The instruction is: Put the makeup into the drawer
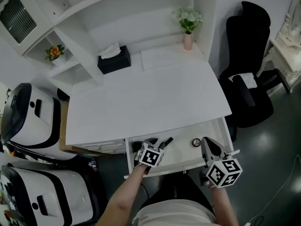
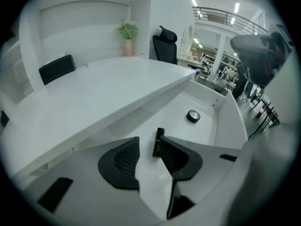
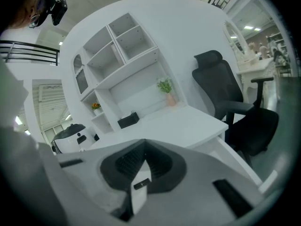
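The drawer (image 1: 224, 132) stood open with a slim black makeup tube (image 2: 159, 141) and a small round compact (image 2: 193, 116) already lying inside. The left gripper (image 2: 149, 141) hung over the tube, jaws apart and gripping nothing. The right gripper (image 3: 146, 143) was closed and empty. The desktop (image 1: 155, 98) showed no makeup, so probably little remained.

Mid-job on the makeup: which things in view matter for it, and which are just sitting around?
For the job: the open drawer, with the black tube and the round compact lying in it.
Just lying about: tissue box, flower vase, office chair, orange flowers on the shelf.
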